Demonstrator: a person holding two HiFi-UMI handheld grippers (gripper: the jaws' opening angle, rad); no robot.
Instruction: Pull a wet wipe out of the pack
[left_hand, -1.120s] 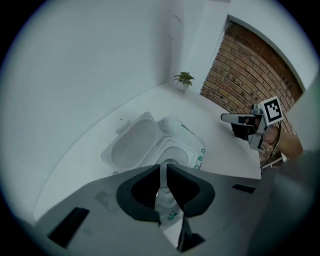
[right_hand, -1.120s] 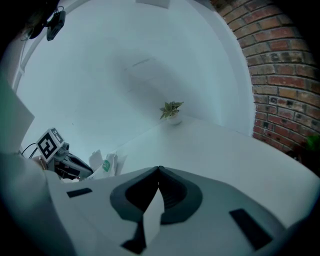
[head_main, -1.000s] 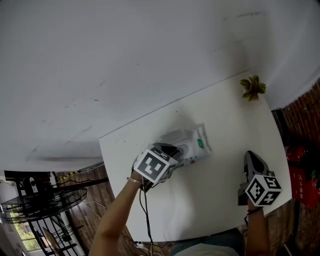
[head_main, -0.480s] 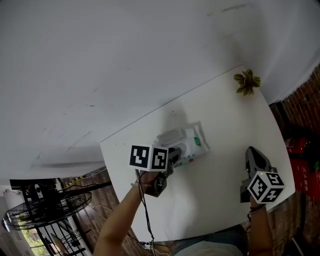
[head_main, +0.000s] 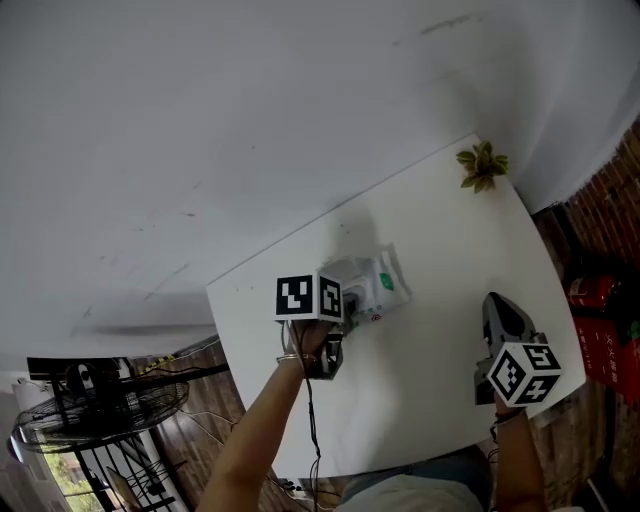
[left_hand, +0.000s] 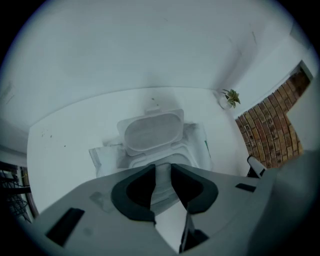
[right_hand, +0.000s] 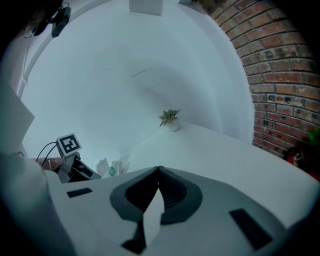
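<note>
While the wet-wipe pack (head_main: 378, 285) lies flat on the white tabletop (head_main: 440, 250), towards its back-left part, its long axis runs across the left tool's line of sight. One crimped end points left in the left gripper view and the other points right. In the head view that axis runs roughly from left to right, with the right end turned towards the potted plant (head_main: 481, 166) at the far corner.

The pack is a soft white pouch, wrinkled at the ends, with a small round green mark near its right end. Its oval plastic lid (left_hand: 150, 131) is flipped open and stands up on the far side, its inner face turned towards the tool.

The left tool (left_hand: 162, 170) sits just on the near side of the pack. Its jaws are drawn close together with only a narrow gap, pinching a pale strip of wet wipe (left_hand: 161, 185) that runs down from the opening under the lid.

The right tool (right_hand: 159, 171) is held over the right part of the tabletop, well apart from the pack. Its jaws are pressed together at the tips with nothing between them.
</note>
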